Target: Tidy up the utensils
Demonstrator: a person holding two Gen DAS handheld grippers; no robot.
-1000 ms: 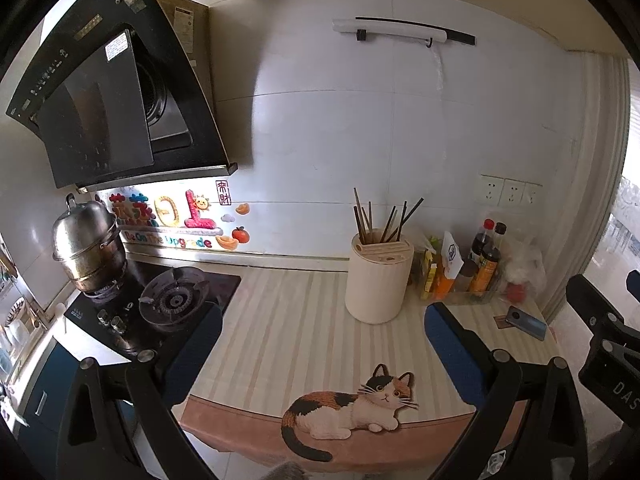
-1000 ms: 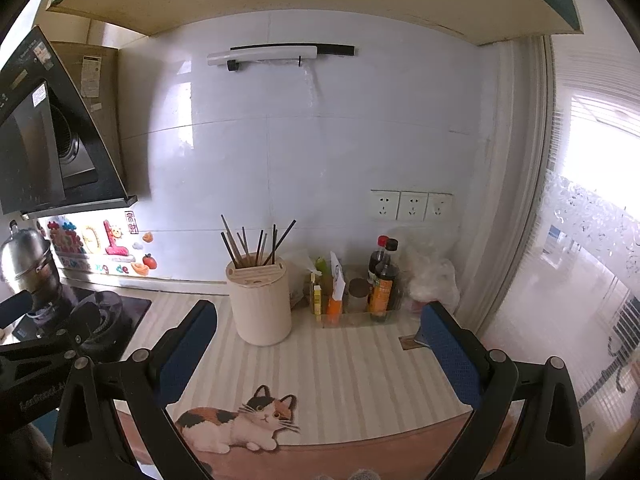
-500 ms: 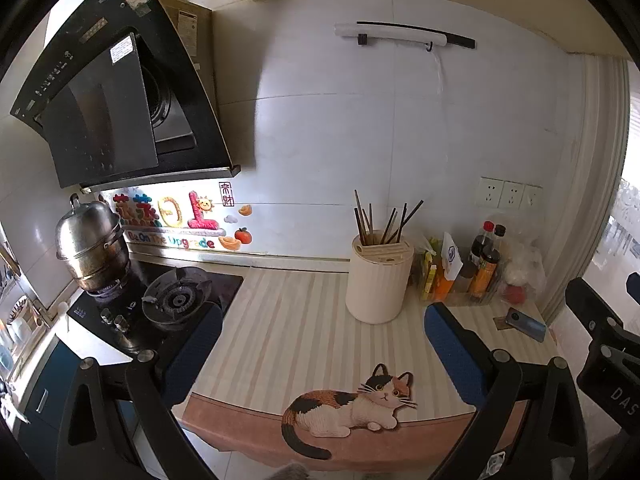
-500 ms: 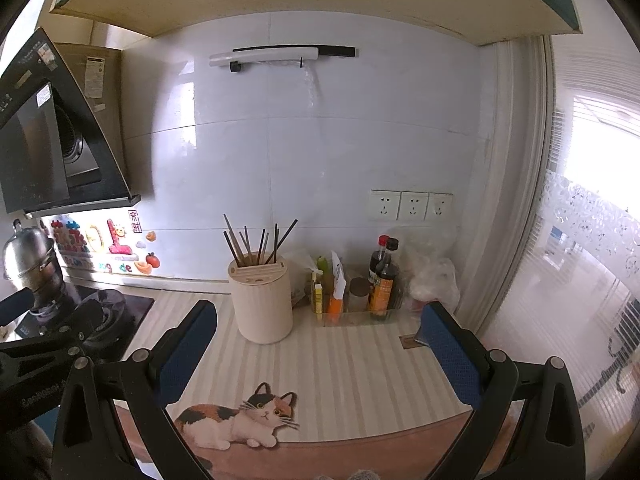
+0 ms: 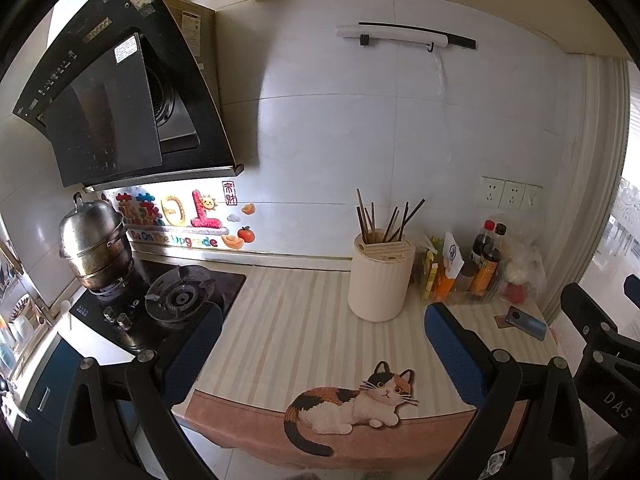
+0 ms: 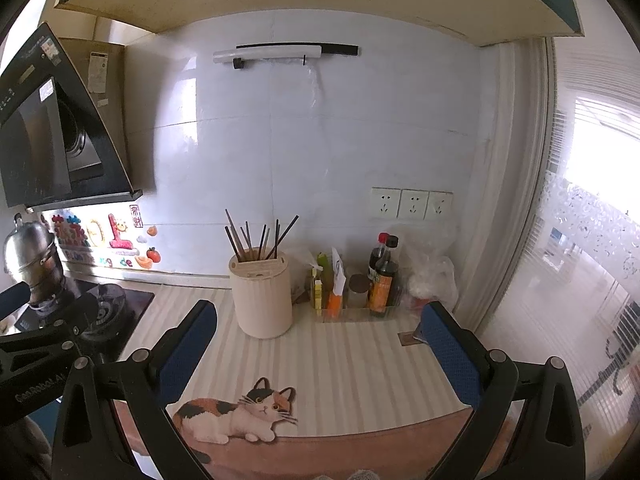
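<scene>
A cream cylindrical utensil holder (image 5: 380,278) (image 6: 262,296) stands on the striped counter mat near the wall, with several dark chopsticks (image 5: 384,218) (image 6: 258,238) sticking up out of it. My left gripper (image 5: 320,332) is open, well in front of the holder, with nothing between its blue pads. My right gripper (image 6: 320,332) is also open and empty, held above the mat in front of the holder. In the left wrist view, the right gripper (image 5: 600,336) shows at the right edge.
A gas hob (image 5: 176,300) with a steel steamer pot (image 5: 94,244) lies at the left under a black range hood (image 5: 120,92). Sauce bottles (image 6: 382,276) and packets stand right of the holder. A phone (image 5: 526,322) lies near the window. A cat picture (image 5: 352,404) marks the mat's front edge.
Both views have drifted slightly to the right and up; the grippers stay open and empty, and nothing on the counter has moved.
</scene>
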